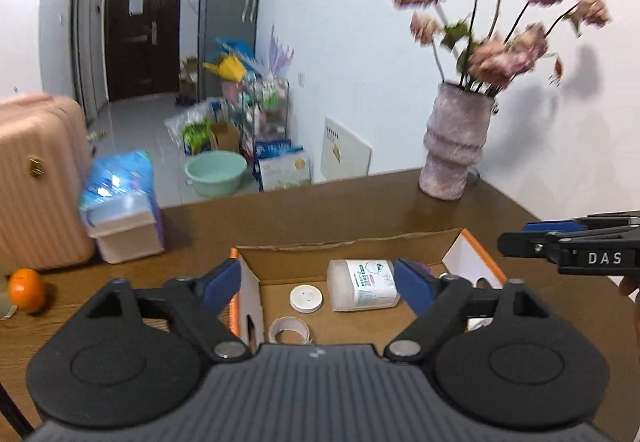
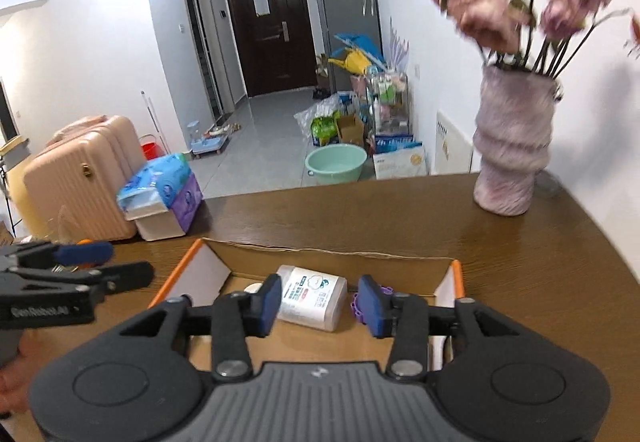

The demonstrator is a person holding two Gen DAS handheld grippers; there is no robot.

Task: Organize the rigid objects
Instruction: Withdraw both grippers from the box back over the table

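Left gripper (image 1: 316, 284) wide, right gripper (image 2: 318, 300) partly apart, both empty above cardboard box (image 1: 344, 248) with white bottle (image 1: 362, 285) inside

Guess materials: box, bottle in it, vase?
Box: corrugated cardboard, matte brown inside, orange and white printed outside; the top edge looks torn.
Bottle: probably translucent white plastic, smooth, with a printed paper label.
Vase: unclear; the rough, mottled pink surface suggests unglazed ceramic or a textured coating.

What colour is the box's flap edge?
Orange, on the cardboard box flaps; clearest in the right wrist view.
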